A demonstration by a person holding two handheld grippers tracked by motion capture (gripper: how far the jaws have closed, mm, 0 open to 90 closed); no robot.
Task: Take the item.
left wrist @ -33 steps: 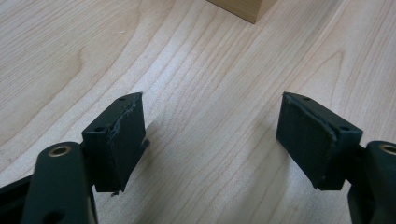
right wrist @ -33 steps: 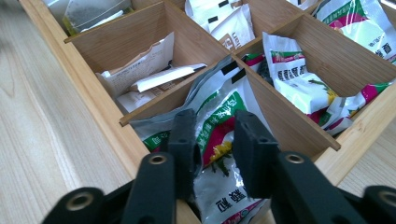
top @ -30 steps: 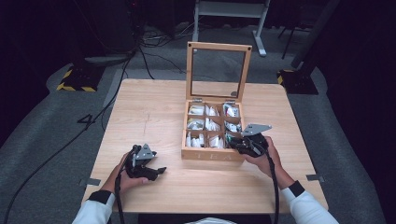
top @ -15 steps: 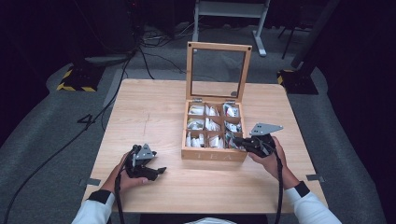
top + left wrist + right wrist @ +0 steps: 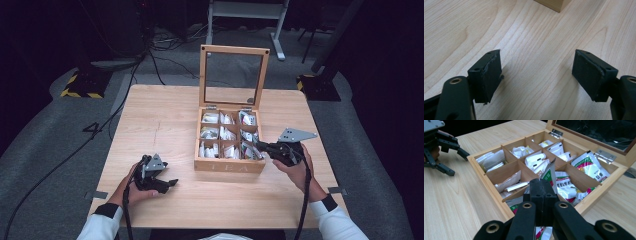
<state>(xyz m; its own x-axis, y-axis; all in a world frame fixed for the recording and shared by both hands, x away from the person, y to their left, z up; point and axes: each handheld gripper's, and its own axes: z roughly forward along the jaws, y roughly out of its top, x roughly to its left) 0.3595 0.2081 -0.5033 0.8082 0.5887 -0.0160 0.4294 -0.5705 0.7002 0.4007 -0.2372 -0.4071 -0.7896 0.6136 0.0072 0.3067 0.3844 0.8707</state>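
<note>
A wooden tea box (image 5: 229,166) stands open at mid-table, its compartments holding several tea sachets. My right gripper (image 5: 260,146) hovers over the box's near right corner. Its jaws are shut (image 5: 540,182) on a green, red and white tea sachet (image 5: 550,173), whose top edge sticks up past the fingertips and whose lower end hangs under the jaws. My left gripper (image 5: 172,182) rests on the table left of the box, held by a hand. Its jaws stand open (image 5: 536,75) with only bare wood between the pads (image 5: 487,72).
The glass-paned lid (image 5: 233,75) stands upright behind the box on two hinges. Bare table (image 5: 160,120) stretches left of the box and along the front edge. My left gripper (image 5: 441,142) also shows far off in the right gripper view.
My right gripper has lifted a little and drawn slightly right, away from the compartment, with the sachet in its jaws. The left gripper has stayed where it was.
</note>
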